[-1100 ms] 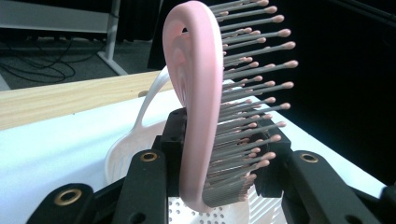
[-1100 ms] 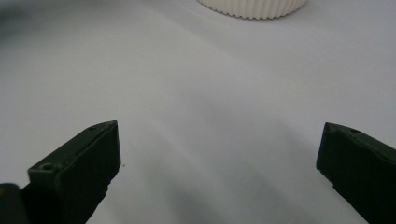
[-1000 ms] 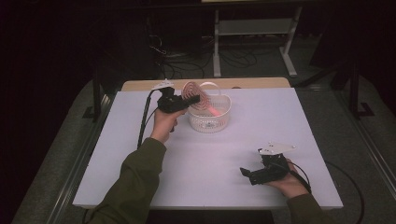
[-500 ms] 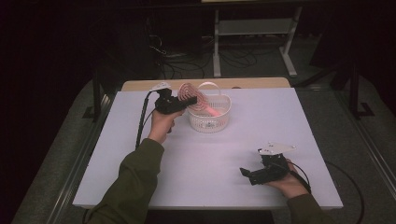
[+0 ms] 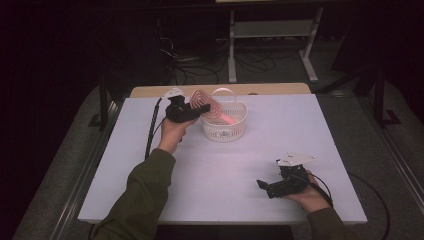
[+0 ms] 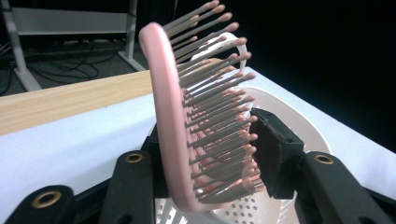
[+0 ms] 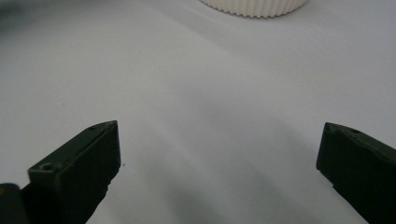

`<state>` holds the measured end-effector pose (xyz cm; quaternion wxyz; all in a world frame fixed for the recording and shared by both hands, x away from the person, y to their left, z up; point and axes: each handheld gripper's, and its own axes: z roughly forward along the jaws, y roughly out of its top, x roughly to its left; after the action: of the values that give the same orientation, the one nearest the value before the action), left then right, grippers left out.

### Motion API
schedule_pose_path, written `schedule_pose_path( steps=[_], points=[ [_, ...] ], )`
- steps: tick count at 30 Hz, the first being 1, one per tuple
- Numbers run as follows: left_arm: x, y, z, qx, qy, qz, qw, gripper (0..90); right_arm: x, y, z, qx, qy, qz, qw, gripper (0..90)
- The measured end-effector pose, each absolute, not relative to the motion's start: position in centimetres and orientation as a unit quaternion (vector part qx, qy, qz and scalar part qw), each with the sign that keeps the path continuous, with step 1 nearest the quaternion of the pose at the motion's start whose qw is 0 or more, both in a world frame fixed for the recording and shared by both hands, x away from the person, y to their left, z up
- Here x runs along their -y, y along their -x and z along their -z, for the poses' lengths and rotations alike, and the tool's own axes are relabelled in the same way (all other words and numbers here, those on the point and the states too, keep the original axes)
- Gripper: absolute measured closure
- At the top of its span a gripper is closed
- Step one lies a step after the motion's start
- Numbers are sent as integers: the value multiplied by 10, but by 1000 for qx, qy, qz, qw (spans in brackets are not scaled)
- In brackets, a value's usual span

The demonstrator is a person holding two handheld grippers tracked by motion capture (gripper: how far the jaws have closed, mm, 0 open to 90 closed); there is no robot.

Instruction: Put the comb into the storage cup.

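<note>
Two jaws of the left gripper have just been opening around the pink hairbrush, which leans into the white basket at the far side. Release seems underway. The right gripper rests wide apart, empty, near on the surface.

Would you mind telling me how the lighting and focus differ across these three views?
High view: the white table is lit, the surroundings dark. Left gripper view: the pink hairbrush is fairly sharp, the background black at right. Right gripper view: soft shadows on the table, and the white basket is slightly soft.
</note>
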<state>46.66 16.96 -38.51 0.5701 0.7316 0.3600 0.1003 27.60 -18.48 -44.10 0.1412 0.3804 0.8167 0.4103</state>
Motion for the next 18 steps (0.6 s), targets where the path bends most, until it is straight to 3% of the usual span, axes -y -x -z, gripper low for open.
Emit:
schedule_pose_path(
  steps=[18],
  points=[
    [-173, -463, 379, -344, -751, -135, 548, 401, 186, -276, 442, -815, -383, -411, 141, 0]
  ],
)
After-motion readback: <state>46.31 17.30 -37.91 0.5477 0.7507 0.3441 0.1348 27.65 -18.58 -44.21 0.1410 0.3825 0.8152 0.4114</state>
